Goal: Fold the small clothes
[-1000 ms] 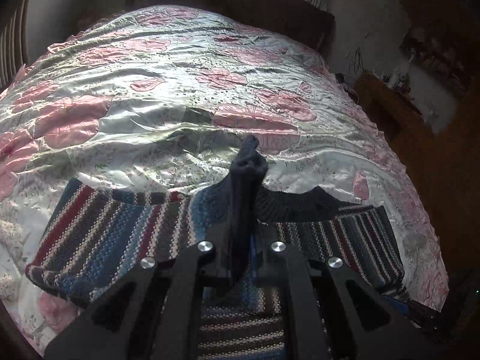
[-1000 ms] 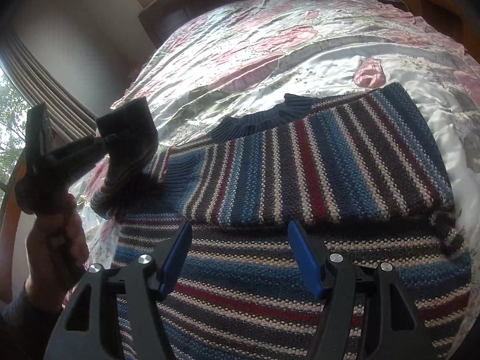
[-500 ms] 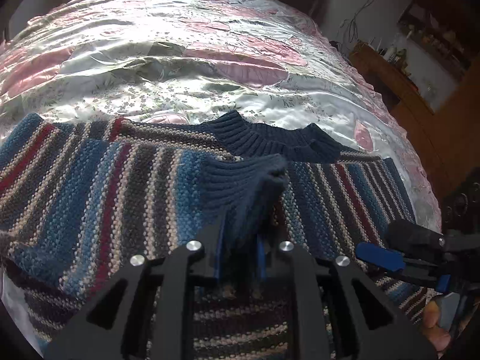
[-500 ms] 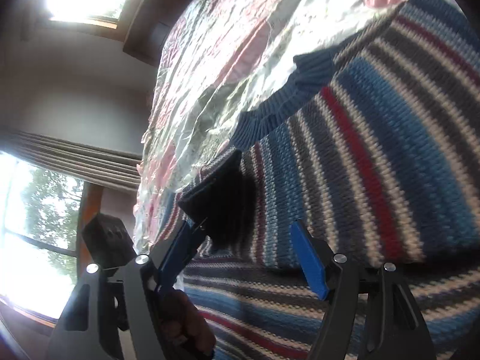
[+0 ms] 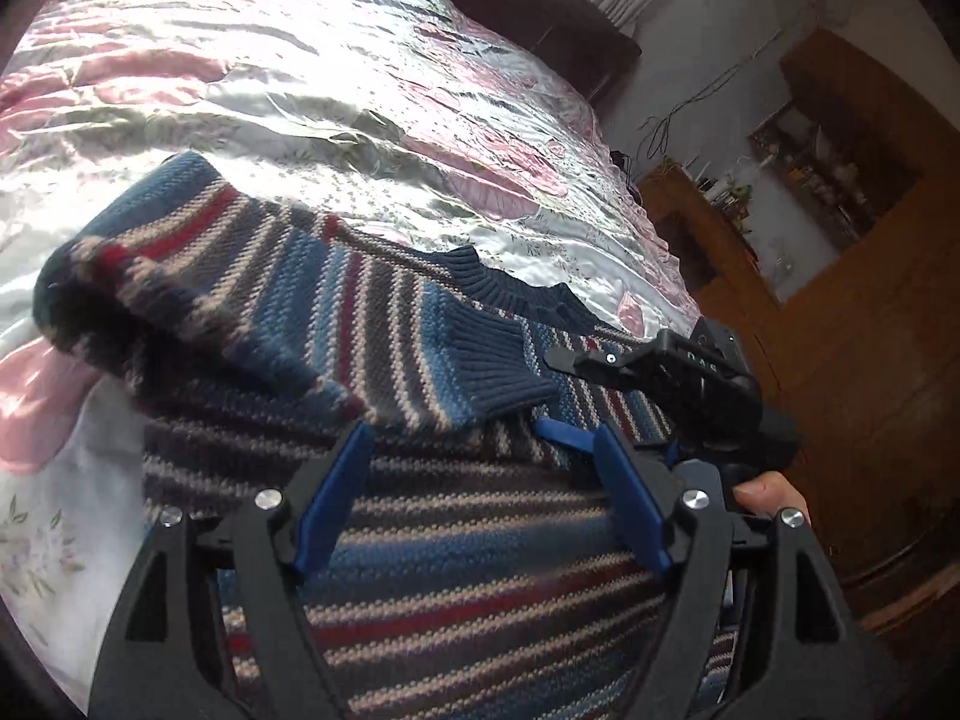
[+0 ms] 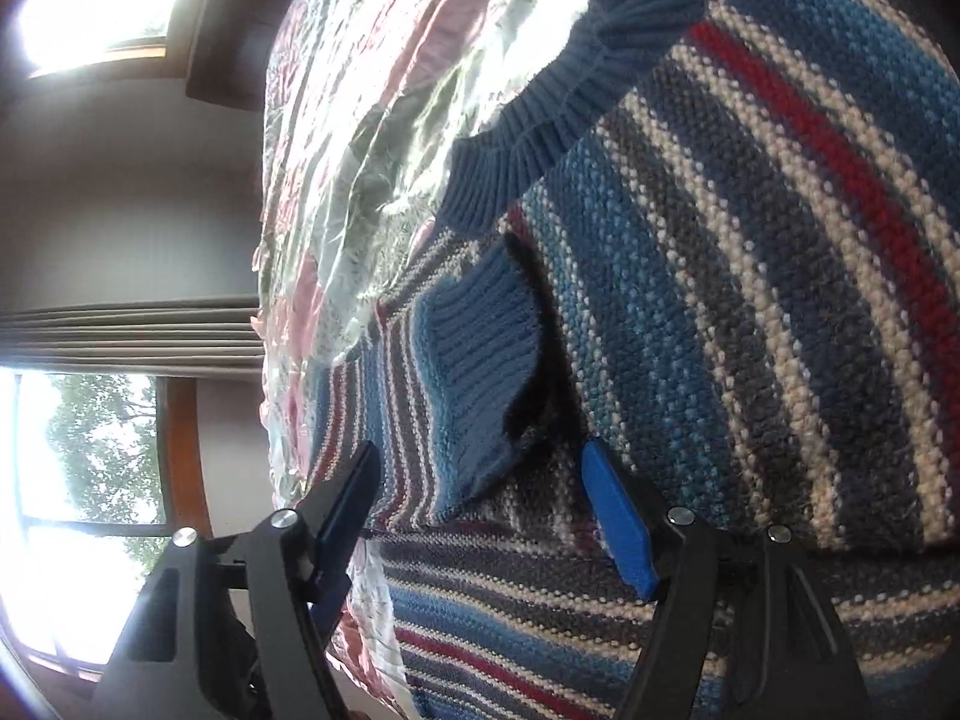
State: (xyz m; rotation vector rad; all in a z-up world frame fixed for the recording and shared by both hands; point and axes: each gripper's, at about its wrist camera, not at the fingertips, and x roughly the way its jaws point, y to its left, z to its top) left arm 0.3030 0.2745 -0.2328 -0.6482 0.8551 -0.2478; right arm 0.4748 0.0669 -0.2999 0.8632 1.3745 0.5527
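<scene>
Sweater (image 5: 456,540): spread on the bedspread (image 5: 270,90), its sleeve (image 5: 336,336) folded inward to narrow it.
Your left gripper (image 5: 480,492): wide, empty, just above the cuff.
Your right gripper (image 6: 486,516): wide, empty, hovering beside that cuff (image 6: 480,372).

The left wrist view looks low and close over the sweater (image 5: 456,570) toward the headboard (image 5: 540,18) and a cabinet (image 5: 864,228). The right wrist view sits closer, rolled sideways, facing a window (image 6: 78,456). Both share the folded sleeve's cuff (image 5: 486,360) (image 6: 480,384), collar (image 5: 510,288) (image 6: 576,84) and bedspread (image 5: 270,96) (image 6: 360,138)
</scene>
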